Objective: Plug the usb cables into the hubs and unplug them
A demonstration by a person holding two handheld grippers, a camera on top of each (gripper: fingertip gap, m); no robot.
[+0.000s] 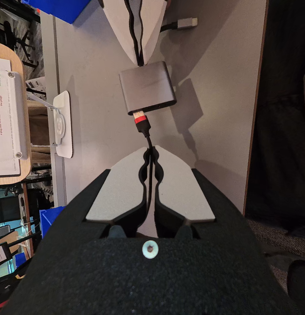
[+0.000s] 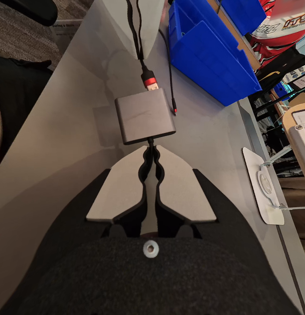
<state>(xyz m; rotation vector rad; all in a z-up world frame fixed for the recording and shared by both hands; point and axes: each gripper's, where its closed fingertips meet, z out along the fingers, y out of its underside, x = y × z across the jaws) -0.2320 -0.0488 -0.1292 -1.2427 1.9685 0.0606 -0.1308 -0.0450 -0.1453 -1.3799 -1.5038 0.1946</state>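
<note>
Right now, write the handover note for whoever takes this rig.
Left gripper: shut on the black USB cable, just behind its red-collared plug.
Right gripper: shut on the grey hub's own lead, right at the hub body.
Grey hub: suspended between the two grippers above the white table, casting a shadow on it.
Plug: its metal tip is at the hub's port, with much of the shell still showing, so not fully seated.
The hub's far connector and the cable's small red-tipped end lie loose on the table.
Left: whether this is going in or coming out cannot be told; finish that stroke.
</note>
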